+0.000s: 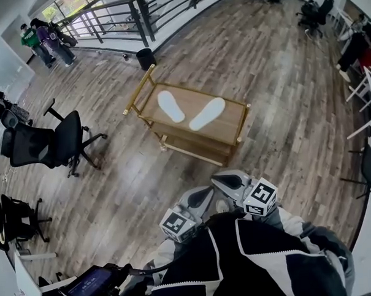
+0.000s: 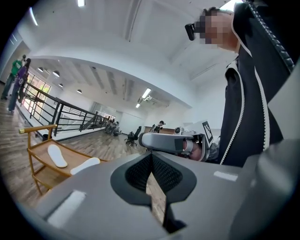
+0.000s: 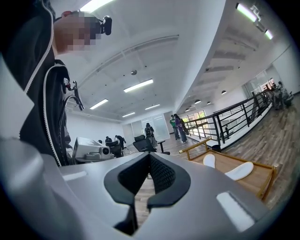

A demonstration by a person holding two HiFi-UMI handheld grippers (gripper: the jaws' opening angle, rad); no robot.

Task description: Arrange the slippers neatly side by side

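desk: what are we looking at?

field: an open-plan office with plank flooring. a person in a black-and-white jacket (image 1: 258, 258) stands well back from a low wooden cart with a brass-coloured frame (image 1: 138, 88), a grey handheld gripper in each hand.

desk: and the slippers?

field: both lie on the cart's tabletop (image 1: 230, 115). one flat white slipper (image 1: 171, 106) is on the left, its white mate (image 1: 207, 114) on the right. they form a v. the ends nearer the person almost meet and the far ends fan apart. they don't overlap, and they aren't parallel.

desk: the grippers?

field: the left gripper (image 2: 152, 164) has its jaws pressed together with nothing between them. the right gripper (image 3: 150, 161) is the same, closed and empty. both are held close to the person's chest, well apart from the cart.

desk: so how far along?

field: by my reading, at the very start. the splayed pair looks unarranged, so the whole job is left: reach the cart, open a gripper, and turn one or both slippers until they lie parallel, just beside each other with ends level.

desk: anything else in frame?

field: a black office chair (image 1: 50, 144) is left of the cart and a black bin (image 1: 145, 58) stands beyond it.
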